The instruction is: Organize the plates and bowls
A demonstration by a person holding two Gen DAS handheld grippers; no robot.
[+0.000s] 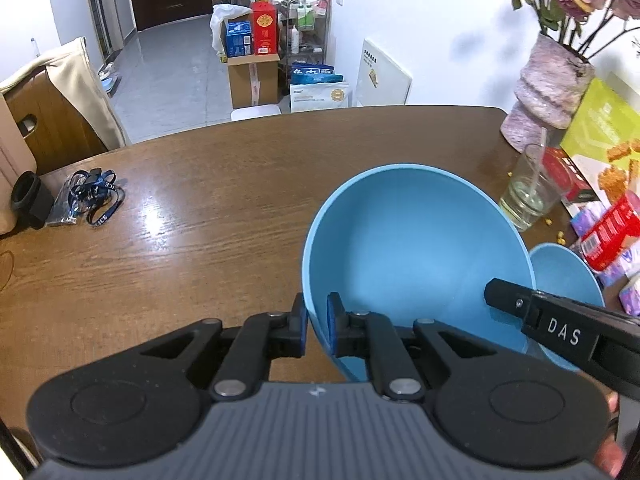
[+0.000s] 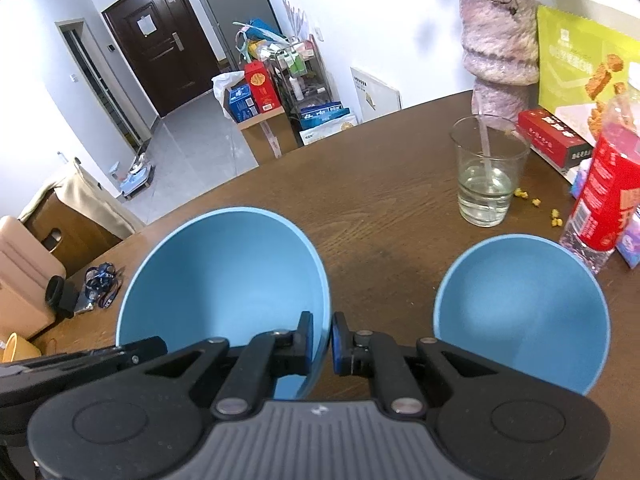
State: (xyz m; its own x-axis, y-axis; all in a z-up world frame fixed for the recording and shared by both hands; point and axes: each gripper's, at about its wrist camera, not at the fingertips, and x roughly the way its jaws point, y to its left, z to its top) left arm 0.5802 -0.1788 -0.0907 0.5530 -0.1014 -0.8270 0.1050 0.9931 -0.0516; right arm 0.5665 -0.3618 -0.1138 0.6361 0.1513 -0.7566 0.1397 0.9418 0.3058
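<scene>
Both grippers grasp the same large blue bowl [image 1: 416, 248], one on each side of its rim. The left gripper [image 1: 317, 324] has its jaws clenched on the bowl's left wall — one pad outside, one inside. In the right wrist view the right gripper [image 2: 323, 340] pinches the opposite edge of that bowl [image 2: 224, 276] the same way, its jaws tight on the thin wall. The bowl tilts towards the cameras, its inside bare, above the brown wooden bench [image 1: 200, 208]. The right gripper's black finger, lettered DAS, reaches in at the bowl's right edge in the left wrist view.

A smaller blue bowl [image 2: 520, 312] sits just beside the large one on its right, near the bench's cluttered end. Behind it stands a clear glass [image 2: 486, 176] with some water and a straw, a few yellow crumbs [image 2: 536, 202] scattered next to it. Further back are a pinkish vase [image 2: 498, 52] with dried roses, a red box [image 2: 554, 140] and a red-labelled bottle [image 2: 604, 196]. At the far left of the bench lies a tangled blue lanyard [image 1: 94, 200].
</scene>
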